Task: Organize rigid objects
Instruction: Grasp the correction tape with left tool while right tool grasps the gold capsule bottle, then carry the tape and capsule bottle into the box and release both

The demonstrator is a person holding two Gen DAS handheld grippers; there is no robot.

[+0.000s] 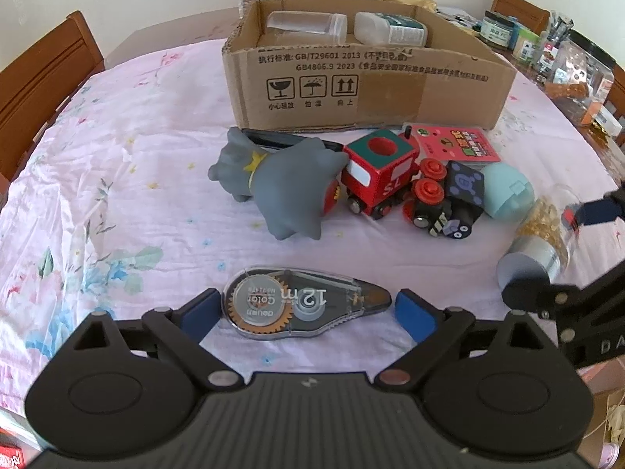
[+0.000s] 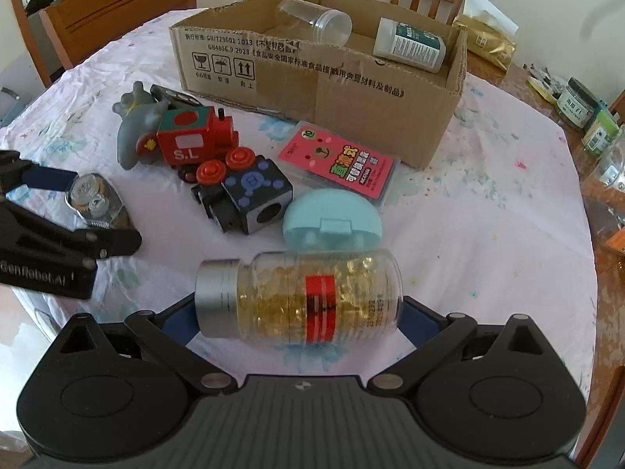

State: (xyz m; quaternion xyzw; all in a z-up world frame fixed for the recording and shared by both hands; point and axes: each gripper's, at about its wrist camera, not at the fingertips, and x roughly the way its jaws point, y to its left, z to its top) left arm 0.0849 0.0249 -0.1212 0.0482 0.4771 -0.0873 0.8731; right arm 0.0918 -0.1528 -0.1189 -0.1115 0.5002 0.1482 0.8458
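- The left gripper hangs over the correction tape dispenser, which lies flat on the tablecloth between its two blue fingers. The jaws stand wide and a gap shows at the dispenser's pointed end, so nothing is clamped.
- The dispenser looks like light, stiff, smooth clear plastic. Gripped end to end it would likely slip at the narrow tip; a hold across its broad round part, over the gear wheel, seems safer.
- The right gripper straddles the capsule bottle, which lies on its side between the fingers, silver cap toward the left finger, base toward the right.
- The bottle hides both fingertips, so I cannot tell whether the pads press on it or merely flank it.
- The bottle is rigid, round and glossy, part filled with loose golden capsules, so it may roll and its weight may shift. Across the body near the red label looks like the steadiest hold.
- Beyond both sets of fingers sits the cardboard box, already holding two containers, the probable destination.
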